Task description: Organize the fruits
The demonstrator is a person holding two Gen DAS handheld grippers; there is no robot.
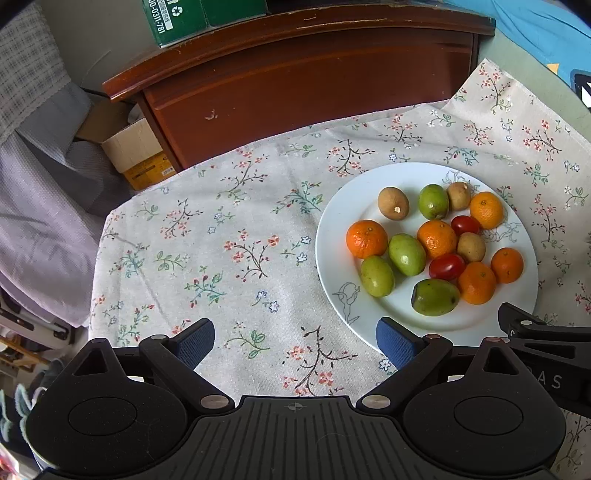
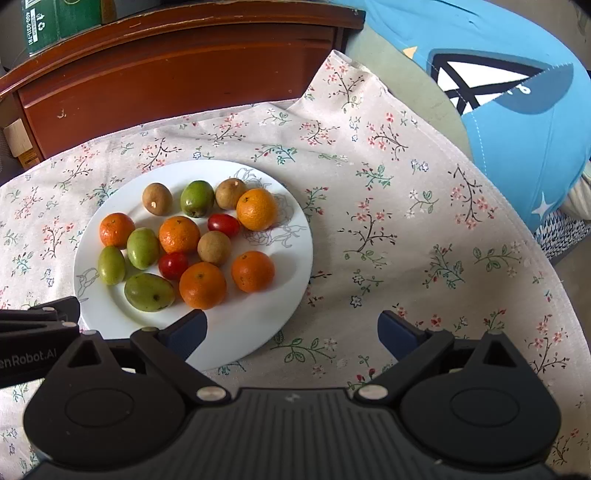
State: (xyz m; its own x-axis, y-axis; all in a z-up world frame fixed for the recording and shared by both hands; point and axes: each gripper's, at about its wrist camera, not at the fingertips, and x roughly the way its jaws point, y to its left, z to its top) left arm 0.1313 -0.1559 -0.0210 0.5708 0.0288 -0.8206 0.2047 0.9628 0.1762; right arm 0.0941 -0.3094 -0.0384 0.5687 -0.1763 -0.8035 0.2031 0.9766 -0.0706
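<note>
A white plate (image 1: 340, 225) (image 2: 280, 266) on the floral cloth carries mixed fruit: several mandarins (image 1: 366, 238) (image 2: 202, 285), several green jujube-like fruits (image 1: 435, 297) (image 2: 149, 292), three brown round fruits (image 1: 393, 203) (image 2: 157, 198) and two cherry tomatoes (image 1: 446, 266) (image 2: 173, 265). My left gripper (image 1: 295, 343) stands open over bare cloth left of the plate, its right finger pad (image 1: 395, 347) at the plate's near rim. My right gripper (image 2: 293, 336) is open at the plate's near right edge, nothing between its fingers. Each gripper's body shows at the other view's edge.
A dark wooden cabinet (image 1: 306, 85) (image 2: 177, 70) stands behind the table, a green box (image 1: 173, 20) on top. A cardboard box (image 1: 133, 147) and grey fabric (image 1: 44, 177) lie at left. A blue cushion (image 2: 517, 96) sits at right. Floral cloth (image 1: 221, 251) (image 2: 424, 240) lies bare either side of the plate.
</note>
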